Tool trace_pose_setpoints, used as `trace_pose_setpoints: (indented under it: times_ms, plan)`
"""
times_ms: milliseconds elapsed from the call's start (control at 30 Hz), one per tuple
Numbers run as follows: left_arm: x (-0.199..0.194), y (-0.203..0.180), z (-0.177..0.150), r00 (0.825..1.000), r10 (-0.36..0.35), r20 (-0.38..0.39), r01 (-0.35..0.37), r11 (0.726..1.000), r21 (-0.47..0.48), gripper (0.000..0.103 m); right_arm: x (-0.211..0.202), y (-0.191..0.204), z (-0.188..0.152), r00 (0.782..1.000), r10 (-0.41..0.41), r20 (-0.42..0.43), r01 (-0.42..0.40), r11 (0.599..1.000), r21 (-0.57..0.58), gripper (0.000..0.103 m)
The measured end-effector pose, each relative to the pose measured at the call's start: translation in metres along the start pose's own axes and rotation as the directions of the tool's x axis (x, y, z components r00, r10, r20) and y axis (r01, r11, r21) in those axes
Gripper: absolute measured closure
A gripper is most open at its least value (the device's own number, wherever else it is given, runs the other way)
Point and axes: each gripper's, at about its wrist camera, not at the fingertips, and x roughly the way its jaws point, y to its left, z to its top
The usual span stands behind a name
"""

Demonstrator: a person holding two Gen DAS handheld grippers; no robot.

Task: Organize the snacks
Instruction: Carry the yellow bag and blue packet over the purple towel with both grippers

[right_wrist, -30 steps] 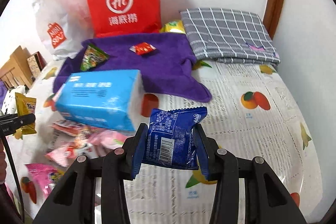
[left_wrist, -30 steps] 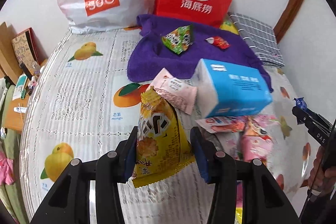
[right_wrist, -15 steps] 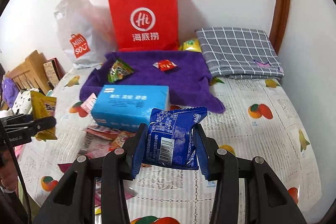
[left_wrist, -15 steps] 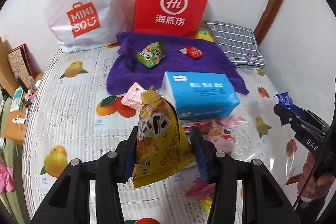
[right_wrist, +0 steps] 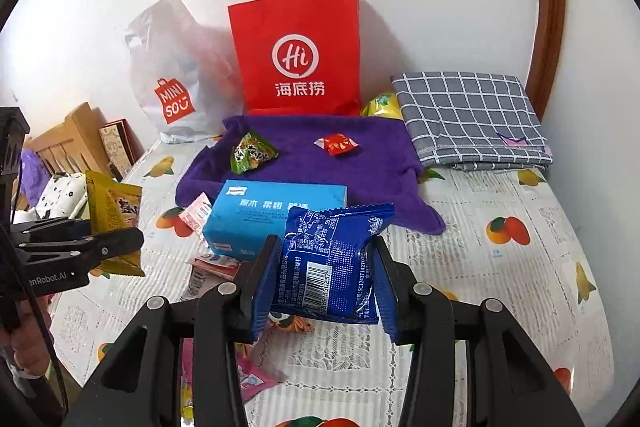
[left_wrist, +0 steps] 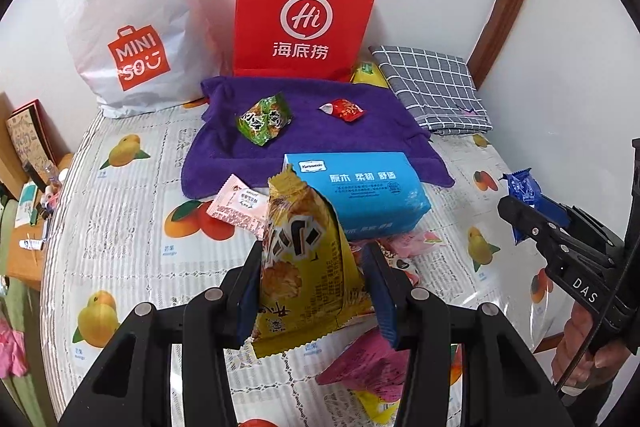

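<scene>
Left gripper [left_wrist: 310, 291] clamped on a yellow snack bag [left_wrist: 304, 267], held upright above the table; black brush-style characters on the pack, not legible. Right gripper [right_wrist: 324, 287] clamped on a blue snack pack [right_wrist: 334, 259], barcode side facing the camera, fine print too small to read. Both held off the fruit-print tablecloth [right_wrist: 500, 267]; "DAS" is printed on the right gripper body in the left view.

Just past the jaws: loose pink wrappers [left_wrist: 372, 367] and a blue tissue box [left_wrist: 360, 195] with Chinese lettering. Right half of the cloth is open.

Farther: purple towel [left_wrist: 312, 143] carrying a green packet [left_wrist: 264, 119] and a red packet [left_wrist: 344, 109], apart from each other. Grey checked cloth [right_wrist: 468, 119] far right. Against the wall: red "Hi" paper bag [left_wrist: 304, 19], white "MINISO" plastic bag [left_wrist: 132, 23] to its left.
</scene>
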Motion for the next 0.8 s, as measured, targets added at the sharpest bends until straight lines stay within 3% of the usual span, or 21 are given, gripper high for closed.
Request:
trace_pose_setpoints:
  times_ms: [800]
  plan:
    - [0.015, 0.001, 0.037, 1.000, -0.003, 0.011, 0.003, 1.000, -0.004, 0.057, 0.030, -0.008, 0.037, 1.000, -0.017, 0.011, 0.017, 1.000, 0.015, 0.059]
